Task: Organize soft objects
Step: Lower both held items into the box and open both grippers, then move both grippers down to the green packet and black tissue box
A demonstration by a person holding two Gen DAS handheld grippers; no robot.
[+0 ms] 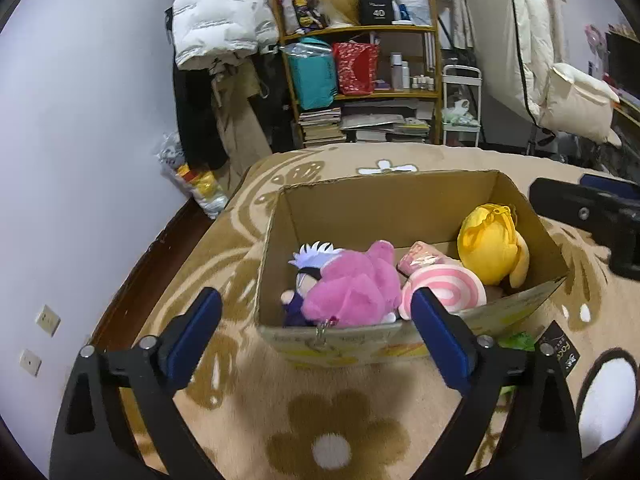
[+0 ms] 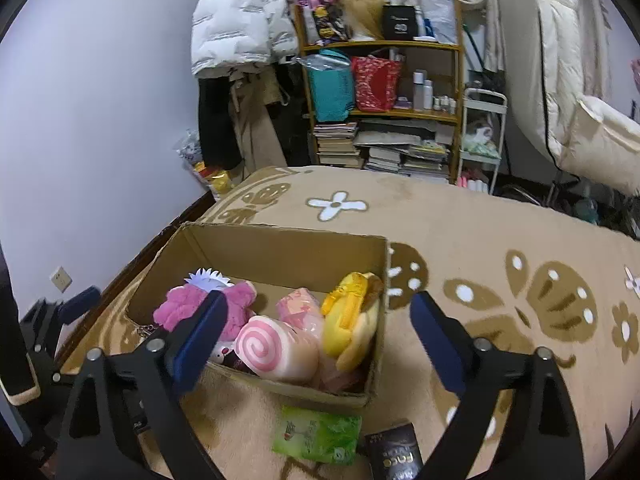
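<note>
Bedroom, floral blanket (image 2: 460, 224) carries box (image 1: 384, 200). Plush toys (image 1: 352, 288) inside box. Green pack (image 2: 318, 434) and dark packet (image 2: 394, 454) lie outside, just before it. Left gripper (image 1: 316, 332) and right gripper (image 2: 318, 334) both spread wide, empty. Judgement: between picks; next, right gripper descends onto green pack, closes gently.

A tan blanket (image 2: 480, 232) with brown and white flowers is covering the bed. A box (image 1: 384, 200) is sitting right on the blanket, open at the top. Just beside the box's near wall, a green pack (image 2: 318, 434) is lying flat on the blanket. A small black pack (image 2: 394, 450) is lying next to the green one, touching it or nearly so. Both are sitting outside the box.
</note>
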